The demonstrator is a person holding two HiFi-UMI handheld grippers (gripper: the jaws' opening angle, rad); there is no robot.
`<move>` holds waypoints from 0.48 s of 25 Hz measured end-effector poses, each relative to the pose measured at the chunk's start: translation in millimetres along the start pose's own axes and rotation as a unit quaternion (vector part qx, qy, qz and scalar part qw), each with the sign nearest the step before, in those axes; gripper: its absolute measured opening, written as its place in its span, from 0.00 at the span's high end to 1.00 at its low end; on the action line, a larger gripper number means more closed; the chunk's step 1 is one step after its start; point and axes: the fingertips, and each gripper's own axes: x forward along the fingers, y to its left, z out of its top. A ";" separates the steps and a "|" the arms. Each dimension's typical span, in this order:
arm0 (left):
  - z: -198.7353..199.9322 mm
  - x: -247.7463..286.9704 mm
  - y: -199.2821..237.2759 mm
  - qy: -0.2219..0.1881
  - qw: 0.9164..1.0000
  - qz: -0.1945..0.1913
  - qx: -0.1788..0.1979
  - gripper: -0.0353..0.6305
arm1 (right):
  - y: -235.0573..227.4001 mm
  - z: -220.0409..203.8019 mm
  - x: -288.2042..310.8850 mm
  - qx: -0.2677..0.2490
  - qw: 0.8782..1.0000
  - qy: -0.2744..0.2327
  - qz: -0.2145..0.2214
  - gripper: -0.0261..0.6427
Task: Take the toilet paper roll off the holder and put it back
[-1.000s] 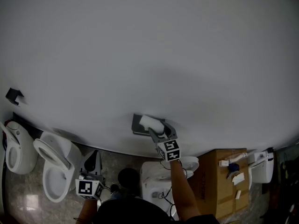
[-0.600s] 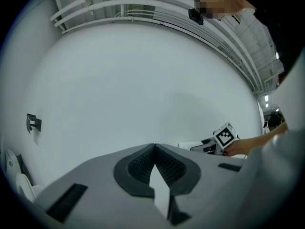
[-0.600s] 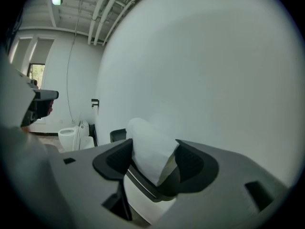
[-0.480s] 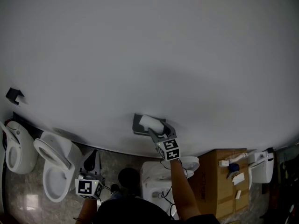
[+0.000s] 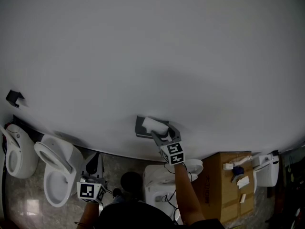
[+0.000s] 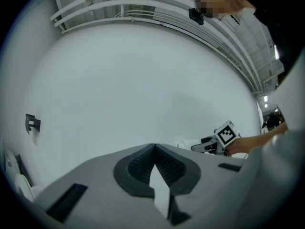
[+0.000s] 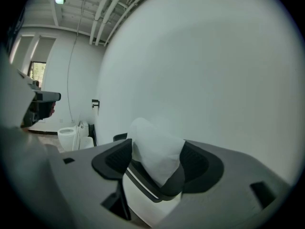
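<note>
The right tongs are up at the wall, and their jaws are easing apart as we watch, with the toilet paper roll sitting squarely between the pads. The pads look to be touching its sides, so for now the grip is loosening rather than gone. Against a second ago almost nothing else has shifted: the same reach, the same spot, and the roll right at the grey holder, which lies just past the tong tips. Under the roll we catch a dark curved bar, which we take to be part of the holder.

The left tongs hang low, well off to the left of the right pair. They are pressed together with nothing in them, so they're out of this play.

We read that small opening as the start of a release, the roll being handed back to its holder. We can't tell from here whether it is properly seated, and a roll let go early would simply drop.
</note>
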 end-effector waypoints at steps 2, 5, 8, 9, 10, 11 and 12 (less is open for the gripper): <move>-7.1 -0.5 1.7 -0.003 1.000 -0.003 0.004 0.94 | 0.7 3.3 -2.7 -0.002 1.000 -0.004 0.001 0.51; -19.1 -2.3 5.5 -0.008 1.000 -0.005 0.009 0.94 | 0.5 8.4 -8.7 -0.003 1.000 -0.009 -0.004 0.51; -16.3 -2.5 3.9 -0.008 1.000 -0.006 0.007 0.94 | 0.2 13.7 -16.2 0.001 1.000 -0.018 -0.010 0.51; -15.0 -2.2 3.6 -0.010 1.000 -0.006 0.004 0.94 | 0.2 15.5 -18.6 0.003 1.000 -0.022 -0.011 0.51; -14.3 -2.0 3.6 -0.013 1.000 -0.006 0.001 0.94 | 0.4 17.2 -21.0 0.005 1.000 -0.025 -0.012 0.51; -13.8 -2.0 3.5 -0.014 1.000 -0.006 0.000 0.94 | 0.7 18.7 -23.8 0.006 1.000 -0.028 -0.013 0.51; -13.4 -2.0 3.1 -0.014 1.000 -0.007 0.002 0.94 | 0.9 20.0 -27.0 0.008 0.999 -0.031 -0.015 0.51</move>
